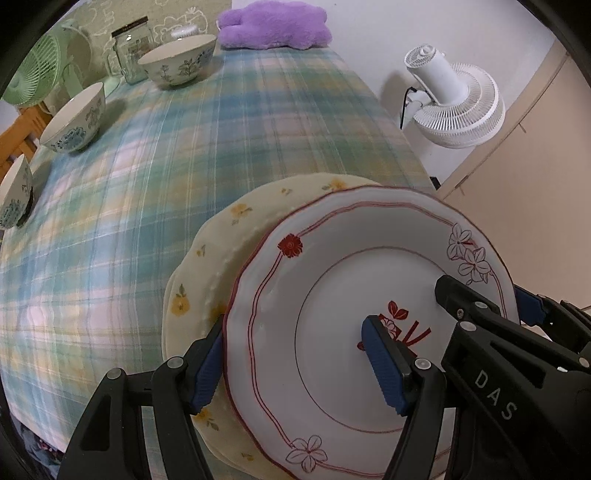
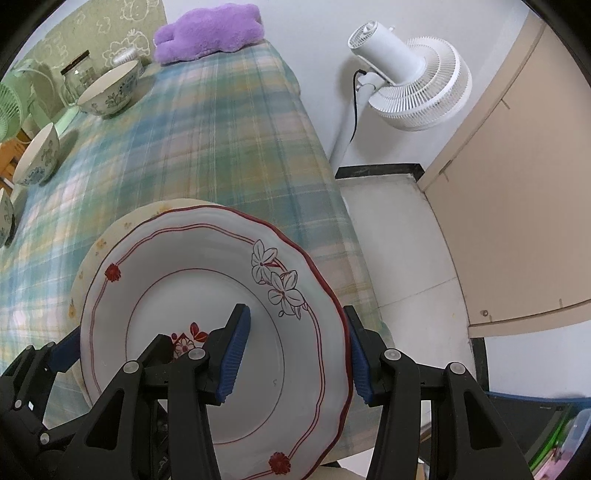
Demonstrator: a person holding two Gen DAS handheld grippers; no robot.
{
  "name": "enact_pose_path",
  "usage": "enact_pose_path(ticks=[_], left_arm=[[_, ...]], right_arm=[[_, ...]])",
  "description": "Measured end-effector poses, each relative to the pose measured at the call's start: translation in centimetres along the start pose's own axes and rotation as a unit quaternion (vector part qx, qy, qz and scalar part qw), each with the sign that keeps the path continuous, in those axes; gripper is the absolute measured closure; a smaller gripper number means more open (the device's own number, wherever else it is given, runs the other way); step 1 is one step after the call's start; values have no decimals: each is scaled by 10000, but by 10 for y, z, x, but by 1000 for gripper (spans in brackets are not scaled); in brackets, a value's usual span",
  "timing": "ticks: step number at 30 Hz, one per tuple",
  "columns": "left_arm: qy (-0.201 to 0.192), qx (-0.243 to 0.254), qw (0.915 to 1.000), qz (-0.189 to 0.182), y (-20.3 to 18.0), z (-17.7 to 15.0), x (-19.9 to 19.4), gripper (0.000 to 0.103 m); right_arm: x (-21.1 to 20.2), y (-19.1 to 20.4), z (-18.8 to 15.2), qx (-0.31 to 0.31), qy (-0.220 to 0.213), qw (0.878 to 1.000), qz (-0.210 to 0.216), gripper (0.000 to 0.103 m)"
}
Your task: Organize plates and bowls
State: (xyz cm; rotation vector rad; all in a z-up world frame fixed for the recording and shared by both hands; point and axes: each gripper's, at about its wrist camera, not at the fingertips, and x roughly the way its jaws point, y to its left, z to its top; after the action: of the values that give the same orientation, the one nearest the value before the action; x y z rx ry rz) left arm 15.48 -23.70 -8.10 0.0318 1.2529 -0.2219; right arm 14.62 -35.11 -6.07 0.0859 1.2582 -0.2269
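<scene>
Both the left gripper (image 1: 295,354) and the right gripper (image 2: 295,354) clamp opposite rims of the white red-rimmed ceramic plate (image 1: 332,295), just over the pale yellow flowered plate (image 1: 207,266), so it should go down level and centred, both sides released together.

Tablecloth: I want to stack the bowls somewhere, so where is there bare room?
The plaid tablecloth is bare across its middle, between the three bowls along the left edge and the stacked plates at the near right corner. The far end is crowded by a jar and purple cushion.
</scene>
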Motion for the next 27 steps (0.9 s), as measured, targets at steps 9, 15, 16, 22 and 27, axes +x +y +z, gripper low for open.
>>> enact_pose_path(ticks=[9,15,16,22,27], left_arm=[[-27,11,10000,58,-2,0,1,31],[-5,12,10000,67,-2,2,1,31],[-1,19,10000,79,-2,3,2,31],[32,129,9997,224,-5,4,2,31],[69,156,9996,207,-2,4,0,31]], right_arm=[[2,-1,3,-8,77,9999,67,50],[-9,-16,0,112,29,9999,65,56],[-11,-20,0,177,16,9997,136,66],[-16,-19,-2,98,103,9996,235,77],[-14,-19,-1,89,151,9995,265,77]])
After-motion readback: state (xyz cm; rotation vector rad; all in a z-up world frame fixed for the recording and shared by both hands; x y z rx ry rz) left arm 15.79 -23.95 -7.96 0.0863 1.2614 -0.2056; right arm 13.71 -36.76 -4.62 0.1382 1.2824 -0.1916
